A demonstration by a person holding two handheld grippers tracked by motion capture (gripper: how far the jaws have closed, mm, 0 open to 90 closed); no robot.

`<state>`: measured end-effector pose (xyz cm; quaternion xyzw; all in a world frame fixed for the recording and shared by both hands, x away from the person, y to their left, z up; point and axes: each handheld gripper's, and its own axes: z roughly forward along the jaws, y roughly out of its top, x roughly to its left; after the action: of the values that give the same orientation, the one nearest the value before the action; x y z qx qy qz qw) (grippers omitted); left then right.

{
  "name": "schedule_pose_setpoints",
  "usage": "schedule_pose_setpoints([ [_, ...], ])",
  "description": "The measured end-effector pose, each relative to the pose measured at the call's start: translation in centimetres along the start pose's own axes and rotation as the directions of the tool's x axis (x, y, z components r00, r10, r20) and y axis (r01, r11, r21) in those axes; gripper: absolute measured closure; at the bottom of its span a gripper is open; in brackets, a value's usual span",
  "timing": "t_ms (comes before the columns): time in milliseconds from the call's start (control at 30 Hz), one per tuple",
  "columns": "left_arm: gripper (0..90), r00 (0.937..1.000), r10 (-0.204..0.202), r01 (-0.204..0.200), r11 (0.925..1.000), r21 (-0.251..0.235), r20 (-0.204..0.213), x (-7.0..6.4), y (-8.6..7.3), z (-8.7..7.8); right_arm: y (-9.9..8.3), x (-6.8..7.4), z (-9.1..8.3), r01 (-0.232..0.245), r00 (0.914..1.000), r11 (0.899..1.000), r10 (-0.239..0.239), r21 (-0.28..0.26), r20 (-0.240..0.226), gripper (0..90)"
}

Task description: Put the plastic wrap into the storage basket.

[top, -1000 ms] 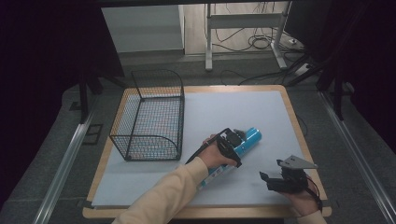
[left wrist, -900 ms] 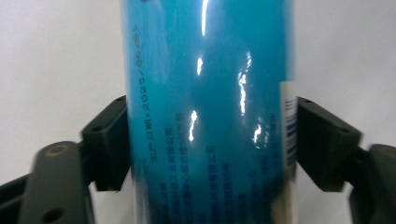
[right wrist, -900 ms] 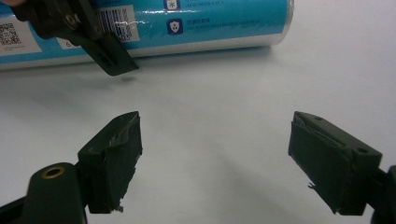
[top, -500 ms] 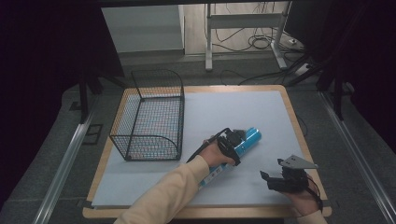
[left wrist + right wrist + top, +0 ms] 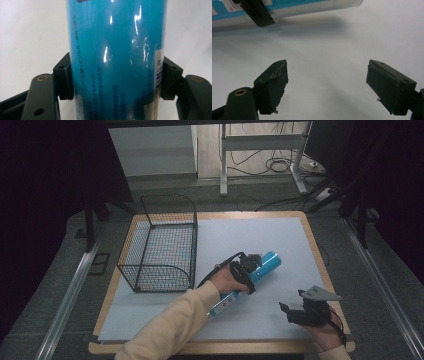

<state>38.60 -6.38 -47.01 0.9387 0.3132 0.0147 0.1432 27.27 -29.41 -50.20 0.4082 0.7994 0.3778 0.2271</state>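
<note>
So far the blue can lies on its side on the white table sheet, a little right of the wire basket and well apart from it, slanting from near the person's sleeve up toward the far right. From the left gripper view the left gripper has its two black pads pressed flat against either flank of the can, so the grasp looks made; the lift, and what I judge to be a carry toward the basket, are not yet done, and the basket looks bare inside. From above, the left forearm reaches in diagonally from the bottom edge, hand over the can's middle. The right gripper rests low at the near right of the table, its jaws spread wide with nothing between them, aimed at the can.
</note>
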Motion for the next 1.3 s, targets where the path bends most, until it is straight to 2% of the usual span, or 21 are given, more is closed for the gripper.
schedule_pose_setpoints([
  [233,31.5,0.9995,0.025,-0.025,0.9992,-0.032,-0.022,0.1,0.2,-3.1,0.0,0.0,0.0,-0.002,1.0,1.0,0.002,-0.001,0.003,17.8],
  [367,31.5,0.9995,0.022,-0.023,0.9983,-0.053,-0.024,0.3,0.2,-3.8,0.0,-0.1,-0.1,-0.001,1.0,1.0,0.001,-0.002,0.005,17.8],
  [533,31.5,0.9988,0.02,-0.022,0.9982,-0.055,-0.044,0.7,0.3,-4.3,0.0,-0.1,-0.1,-0.003,1.0,1.0,0.003,-0.003,0.005,17.8],
  [700,31.5,0.9985,0.011,-0.014,0.998,-0.061,-0.054,1.6,0.5,-5.5,0.0,-0.1,0.1,-0.003,1.0,1.0,0.003,0.0,0.006,17.8],
  [1000,31.5,0.9967,0.005,-0.011,0.9975,-0.069,-0.081,2.0,1.0,-6.8,0.0,-0.1,0.0,-0.005,1.0,1.0,0.005,0.001,0.006,17.8],
  [1300,31.5,0.9969,0.002,-0.009,0.9966,-0.081,-0.078,2.3,1.7,-7.8,0.0,-0.2,0.1,-0.007,1.0,1.0,0.007,0.0,0.005,17.8],
])
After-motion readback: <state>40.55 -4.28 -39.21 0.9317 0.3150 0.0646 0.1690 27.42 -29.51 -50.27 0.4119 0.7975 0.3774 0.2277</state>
